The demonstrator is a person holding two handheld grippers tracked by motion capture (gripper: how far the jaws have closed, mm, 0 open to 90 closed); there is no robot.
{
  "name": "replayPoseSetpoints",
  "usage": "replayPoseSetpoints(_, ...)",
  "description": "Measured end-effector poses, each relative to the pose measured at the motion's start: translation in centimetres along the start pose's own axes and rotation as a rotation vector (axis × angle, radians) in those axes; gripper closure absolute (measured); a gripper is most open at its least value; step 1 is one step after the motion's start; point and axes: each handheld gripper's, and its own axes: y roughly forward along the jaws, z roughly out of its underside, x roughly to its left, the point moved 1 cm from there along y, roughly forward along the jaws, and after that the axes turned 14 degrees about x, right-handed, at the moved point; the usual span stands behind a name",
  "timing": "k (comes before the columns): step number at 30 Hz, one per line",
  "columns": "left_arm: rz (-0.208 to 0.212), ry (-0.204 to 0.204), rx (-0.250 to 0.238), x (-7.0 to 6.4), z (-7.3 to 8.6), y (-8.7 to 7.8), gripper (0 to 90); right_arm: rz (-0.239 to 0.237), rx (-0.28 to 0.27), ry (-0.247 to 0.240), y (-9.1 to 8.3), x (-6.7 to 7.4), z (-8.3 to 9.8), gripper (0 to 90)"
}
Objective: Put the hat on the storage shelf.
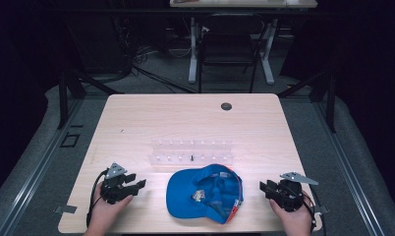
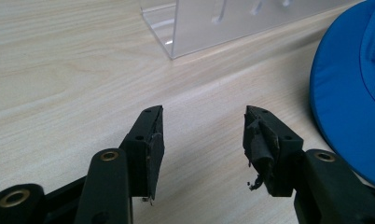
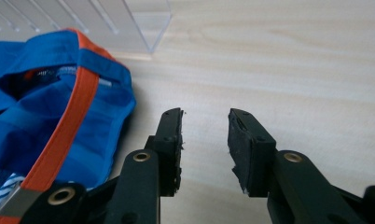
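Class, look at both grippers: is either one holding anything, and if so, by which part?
Nothing is held. The left gripper and the right gripper both stand open over bare table, on either side of the blue cap.

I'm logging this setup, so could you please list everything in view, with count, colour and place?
cap: one, blue with orange trim, lying upside down at the near middle of the table
rack: one, clear plastic, just beyond the cap
table: one, light wood, with a dark round hole near its far edge
chair: one, black, on the floor beyond the table
left gripper: one, black, left of the cap, jaws open and holding nothing
right gripper: one, black, right of the cap, jaws open and holding nothing
hands: two, at the near edge
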Motion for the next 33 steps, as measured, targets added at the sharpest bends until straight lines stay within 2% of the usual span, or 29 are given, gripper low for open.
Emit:
replayPoseSetpoints(1,0.000,0.000,0.000,0.0,0.0,0.0,48.2,0.000,0.000,0.000,0.0,0.0,0.0,64.7)
replayPoseSetpoints(2,-0.004,0.012,-0.003,0.0,0.0,0.0,48.2,0.001,0.027,0.007,0.1,0.0,0.0,63.9)
replayPoseSetpoints(5,-0.006,0.020,0.001,-0.1,0.0,0.1,48.2,0.004,0.035,0.003,0.1,0.3,-0.1,62.5)
replayPoseSetpoints(8,0.008,0.030,0.009,-0.4,0.0,0.1,48.2,-0.041,0.041,0.013,-0.2,0.7,-0.2,61.5)
replayPoseSetpoints(9,0.008,0.030,0.009,-0.4,0.0,0.1,48.2,-0.041,0.041,0.013,-0.2,0.7,-0.2,61.5)
replayPoseSetpoints(10,0.008,0.038,0.009,-0.4,0.0,0.1,48.0,-0.068,0.046,0.024,-0.2,0.9,-0.2,61.5)
replayPoseSetpoints(11,0.008,0.038,0.009,-0.4,0.0,0.1,48.0,-0.068,0.046,0.024,-0.2,0.9,-0.2,61.5)
replayPoseSetpoints(12,0.001,0.042,0.016,-0.5,0.0,0.1,47.9,-0.097,0.054,0.026,-0.3,1.0,-0.2,61.5)
replayPoseSetpoints(13,0.001,0.042,0.016,-0.5,0.0,0.1,47.9,-0.097,0.054,0.026,-0.3,1.0,-0.2,61.5)
replayPoseSetpoints(14,0.005,0.039,0.016,-0.4,0.0,0.1,47.9,-0.133,0.047,0.047,-0.5,1.0,-0.4,60.8)
replayPoseSetpoints(16,0.003,0.038,0.013,-0.4,0.1,0.0,47.9,-0.145,0.049,0.050,-0.7,1.0,-0.5,60.5)
replayPoseSetpoints(18,0.001,0.044,0.019,-0.5,0.2,0.0,47.9,-0.197,0.068,0.076,-1.0,1.2,-0.8,60.7)
replayPoseSetpoints(19,0.001,0.044,0.019,-0.5,0.2,0.0,47.9,-0.197,0.068,0.076,-1.0,1.2,-0.8,60.7)
replayPoseSetpoints(24,0.001,0.046,0.012,-0.6,0.1,0.0,47.9,-0.270,0.122,0.087,-1.2,1.7,-1.6,60.1)
replayPoseSetpoints(26,0.004,0.042,0.009,-0.6,0.1,0.0,47.7,-0.280,0.134,0.087,-1.3,1.7,-1.8,60.1)
replayPoseSetpoints(28,0.003,0.048,0.021,-0.5,0.0,0.1,47.7,-0.344,0.142,0.116,-1.3,1.5,-2.4,59.0)
replayPoseSetpoints(29,0.003,0.048,0.021,-0.5,0.0,0.1,47.7,-0.344,0.142,0.116,-1.3,1.5,-2.4,59.0)
replayPoseSetpoints(30,0.004,0.048,0.021,-0.5,0.0,0.2,47.7,-0.381,0.158,0.130,-1.2,1.4,-2.7,58.6)
replayPoseSetpoints(33,0.002,0.052,0.027,-0.6,0.0,0.2,47.7,-0.398,0.172,0.135,-1.0,1.6,-2.9,57.7)
